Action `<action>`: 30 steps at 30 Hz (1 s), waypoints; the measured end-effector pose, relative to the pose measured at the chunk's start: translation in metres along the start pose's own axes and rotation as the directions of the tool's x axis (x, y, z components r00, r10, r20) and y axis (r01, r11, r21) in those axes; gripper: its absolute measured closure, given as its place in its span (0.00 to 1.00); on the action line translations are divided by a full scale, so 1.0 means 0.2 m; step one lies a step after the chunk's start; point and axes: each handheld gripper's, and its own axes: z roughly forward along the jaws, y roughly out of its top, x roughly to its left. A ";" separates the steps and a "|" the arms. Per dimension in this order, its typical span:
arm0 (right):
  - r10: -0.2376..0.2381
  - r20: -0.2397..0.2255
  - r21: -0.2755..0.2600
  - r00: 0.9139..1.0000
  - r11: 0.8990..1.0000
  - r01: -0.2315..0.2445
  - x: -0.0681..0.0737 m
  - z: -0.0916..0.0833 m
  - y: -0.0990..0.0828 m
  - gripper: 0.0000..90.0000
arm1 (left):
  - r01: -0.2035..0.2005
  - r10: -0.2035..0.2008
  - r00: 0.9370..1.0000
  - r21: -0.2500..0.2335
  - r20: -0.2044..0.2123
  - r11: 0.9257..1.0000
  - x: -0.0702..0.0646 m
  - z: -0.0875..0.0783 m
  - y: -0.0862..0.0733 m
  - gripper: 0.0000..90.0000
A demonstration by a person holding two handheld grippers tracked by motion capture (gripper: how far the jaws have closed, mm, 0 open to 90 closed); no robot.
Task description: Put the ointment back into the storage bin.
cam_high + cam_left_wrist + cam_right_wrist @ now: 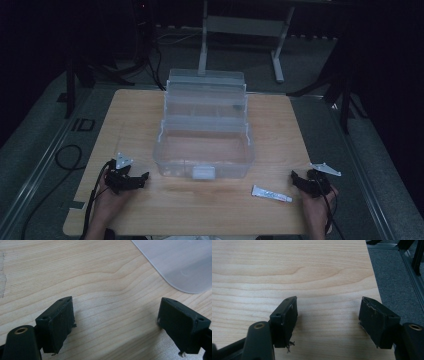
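My left claw (142, 178) rests low on the wooden table (135, 107), near the front left. Its two black jaws are wide apart, and there is nothing between them but bare wood. In the left gripper view, a rounded corner of the clear plastic box (182, 262) lies just past my jaws, up and to the right, not touching them.

My right claw (296, 179) rests near the front right edge of the table. Its jaws are wide apart too, and they hold nothing. In the right gripper view I see plain wood between them, and the grey floor (397, 282) past the table edge on the right.

A small white tube (271, 194) lies flat on the table just beside my right claw, on the side toward the middle. It is not touching my claw.

The clear plastic box (202, 150) stands in the middle of the table, between my two claws and a bit farther away. Its lid is open and its see-through trays are lifted up in steps behind the deep bottom part. A white latch (203, 173) sits on its front wall.
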 end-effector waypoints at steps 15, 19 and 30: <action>-0.037 -0.040 0.053 0.999 0.998 0.039 -0.02 -0.01 0.03 0.44 | 0.000 0.000 1.000 0.000 0.000 1.000 0.00 0.00 0.00 0.16; -0.045 -0.068 0.054 0.997 0.997 0.049 -0.04 -0.05 0.04 0.47 | 0.000 0.000 1.000 0.000 0.000 1.000 0.00 0.00 0.00 0.16; -0.230 -0.059 0.089 0.971 0.968 0.234 0.00 -0.16 0.13 0.50 | 0.001 -0.001 1.000 0.000 -0.001 1.000 0.00 0.00 0.00 0.16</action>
